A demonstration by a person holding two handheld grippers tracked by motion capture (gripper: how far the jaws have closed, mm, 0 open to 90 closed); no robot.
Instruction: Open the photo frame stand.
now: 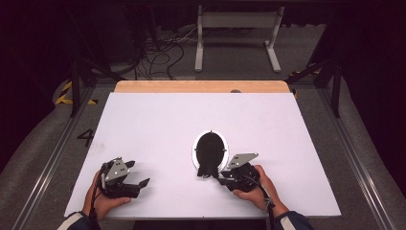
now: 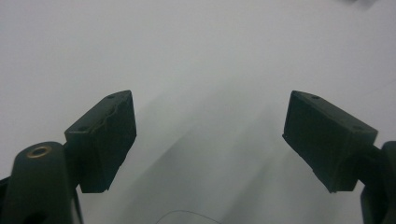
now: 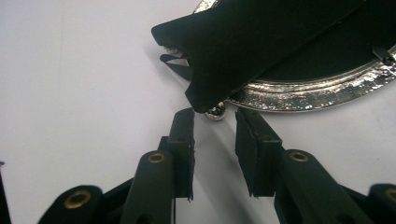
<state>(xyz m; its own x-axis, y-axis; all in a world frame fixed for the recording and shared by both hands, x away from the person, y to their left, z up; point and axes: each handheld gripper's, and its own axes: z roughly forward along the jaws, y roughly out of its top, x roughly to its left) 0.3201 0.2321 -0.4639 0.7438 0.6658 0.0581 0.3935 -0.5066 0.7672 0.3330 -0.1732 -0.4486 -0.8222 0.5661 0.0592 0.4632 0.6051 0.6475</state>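
An oval frame (image 1: 210, 149) with a black back and a shiny silver rim (image 3: 303, 95) lies flat on the white board (image 1: 153, 120), near its middle front. A black stand flap (image 3: 261, 42) juts from the back toward me. A small silver knob (image 3: 215, 112) sits under the flap's tip. My right gripper (image 1: 218, 176) (image 3: 215, 119) points at the near end of the frame, its jaws a narrow gap apart with the knob just at their tips, the pads not pressing on it. My left gripper (image 1: 139, 173) (image 2: 210, 119) rests at the front left, open wide over bare board.
The board lies on a wooden table (image 1: 201, 86) whose far edge shows behind it. Beyond stand a white metal stand (image 1: 237, 28) and loose cables (image 1: 158, 52) on the floor. Metal rails (image 1: 52, 158) run along both sides of the table.
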